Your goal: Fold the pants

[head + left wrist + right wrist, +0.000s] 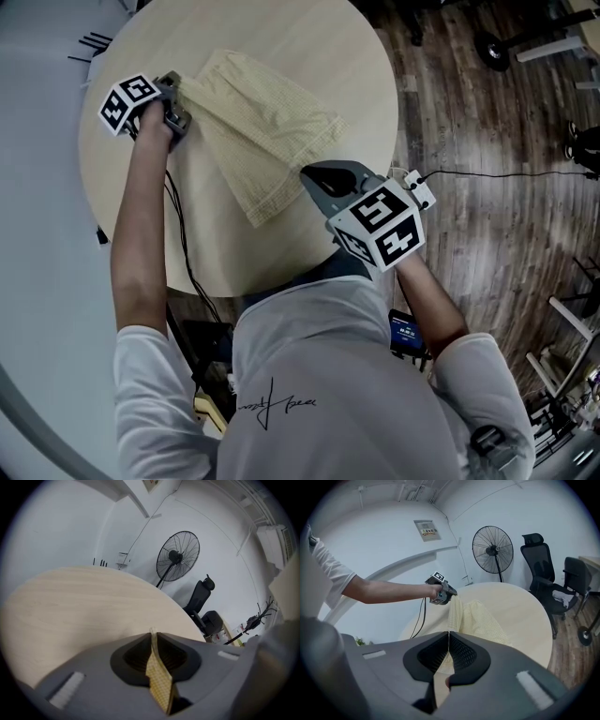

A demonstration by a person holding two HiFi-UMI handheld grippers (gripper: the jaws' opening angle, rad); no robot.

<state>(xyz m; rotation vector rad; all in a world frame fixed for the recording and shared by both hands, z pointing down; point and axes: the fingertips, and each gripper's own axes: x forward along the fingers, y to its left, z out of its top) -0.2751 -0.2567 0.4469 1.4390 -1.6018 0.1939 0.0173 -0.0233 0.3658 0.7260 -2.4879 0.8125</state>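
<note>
Head view shows the yellow checked pants [267, 122] spread across the round, pale wooden surface [361, 66], reaching from its upper left toward its right side, with a raised crease running along the cloth between the two tools. The left hand-held gripper [179, 88] sits at the pants' upper-left end; in its own view the jaws stand slightly apart, pinched on a folded strip of the checked fabric that sticks up between the pads. The right hand-held gripper [309, 175] meets the pants' lower-right corner near the person's body. In the right gripper view its jaws are pressed together into a thin line, and the cloth runs in beneath them from the far gripper. A standing fan [493, 550] and a black office chair [539, 562] stand beyond the surface against the white wall.
</note>
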